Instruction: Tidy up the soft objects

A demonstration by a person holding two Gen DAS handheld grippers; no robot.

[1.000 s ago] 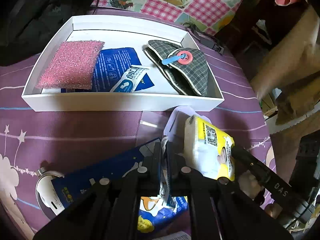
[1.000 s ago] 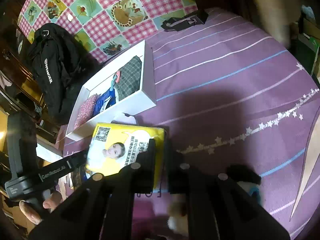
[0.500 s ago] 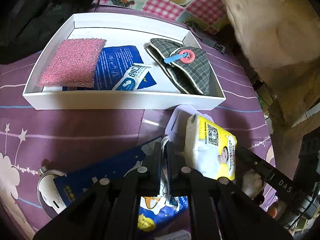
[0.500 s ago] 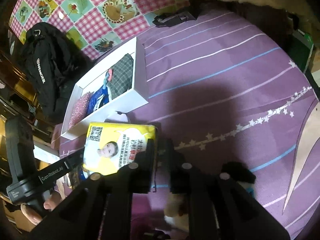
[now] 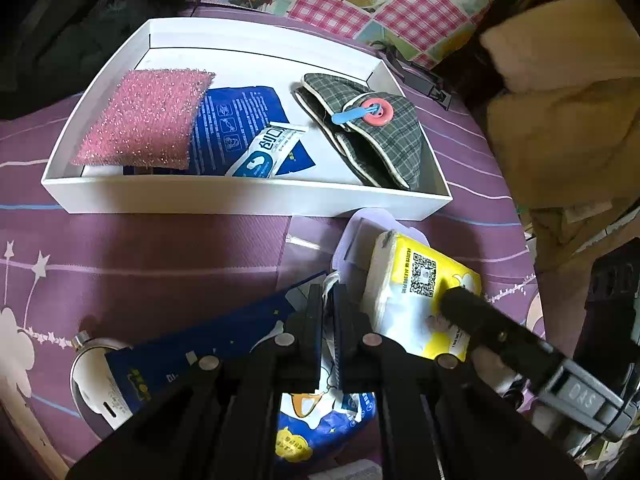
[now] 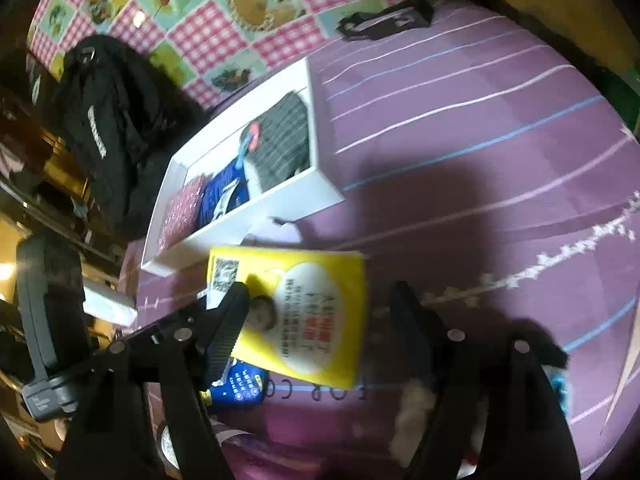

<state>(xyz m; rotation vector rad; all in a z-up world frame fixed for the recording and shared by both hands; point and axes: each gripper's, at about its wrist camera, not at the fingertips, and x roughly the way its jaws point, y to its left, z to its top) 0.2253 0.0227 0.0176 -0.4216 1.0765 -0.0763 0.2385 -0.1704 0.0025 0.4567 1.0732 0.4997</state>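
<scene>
A white tray (image 5: 248, 202) holds a pink sponge (image 5: 144, 116), a blue packet (image 5: 240, 128) and a plaid pouch (image 5: 368, 136). In front of it lies a yellow tissue pack (image 5: 420, 292), also seen in the right wrist view (image 6: 304, 316). My left gripper (image 5: 329, 300) is shut on the edge of a blue cartoon bag (image 5: 224, 348). My right gripper (image 6: 320, 304) is open, its fingers (image 6: 232, 320) on either side of the tissue pack; one finger (image 5: 472, 316) rests on the pack in the left wrist view.
A black backpack (image 6: 108, 120) lies beyond the tray on the checkered cloth (image 6: 240, 12). A white round device (image 5: 96, 384) sits under the blue bag. A black strap (image 6: 384, 20) lies at the far edge of the purple cover (image 6: 480, 120).
My right gripper has opened wide and now straddles the yellow tissue pack. My left gripper stays shut on the blue bag.
</scene>
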